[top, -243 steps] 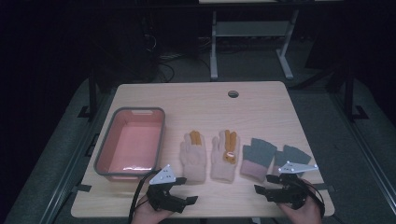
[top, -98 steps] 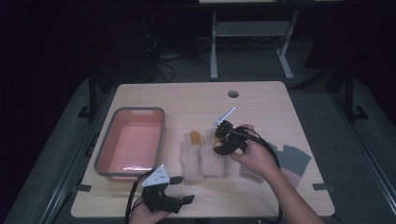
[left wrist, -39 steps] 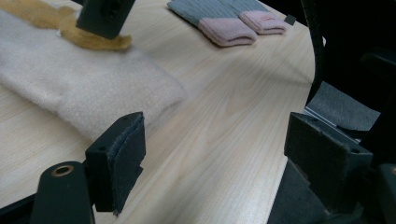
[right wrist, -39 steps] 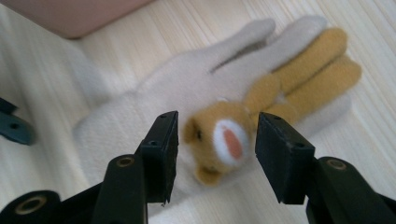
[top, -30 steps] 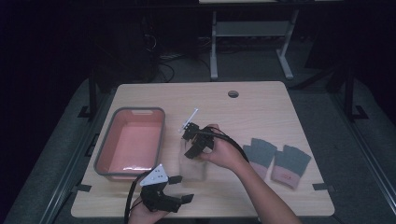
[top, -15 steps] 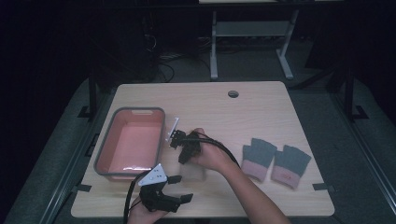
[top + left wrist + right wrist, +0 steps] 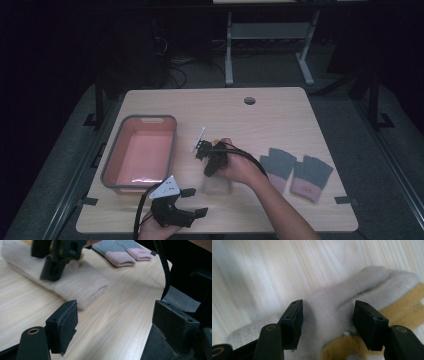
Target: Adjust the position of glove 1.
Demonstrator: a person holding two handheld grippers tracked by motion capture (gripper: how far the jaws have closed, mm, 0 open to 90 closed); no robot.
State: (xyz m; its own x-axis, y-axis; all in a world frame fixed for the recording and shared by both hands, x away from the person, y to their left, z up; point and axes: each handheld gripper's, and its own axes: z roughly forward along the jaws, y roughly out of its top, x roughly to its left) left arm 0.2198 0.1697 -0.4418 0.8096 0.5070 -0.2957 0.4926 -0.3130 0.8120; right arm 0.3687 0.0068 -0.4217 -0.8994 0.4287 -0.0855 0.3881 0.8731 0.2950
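The right gripper hung low over the beige glove near the middle of the table, its jaws pointing down toward it. In the right gripper view the jaws stood apart, having just been opening, with the beige glove lying between and below them; whether the pads touched the knit could not be told. Mustard-coloured patches showed on the glove at about four and six o'clock of that view. The left gripper rested at the near edge of the table, at about seven o'clock from the glove, its jaws wide apart with nothing between them. In the left gripper view the glove lay flat on the wood at about eleven o'clock, with the right gripper down on it. The pair of grey-and-pink gloves lay at about three o'clock from the beige glove, well apart from it. The pink tray stood at about nine o'clock, near the left edge of the table.
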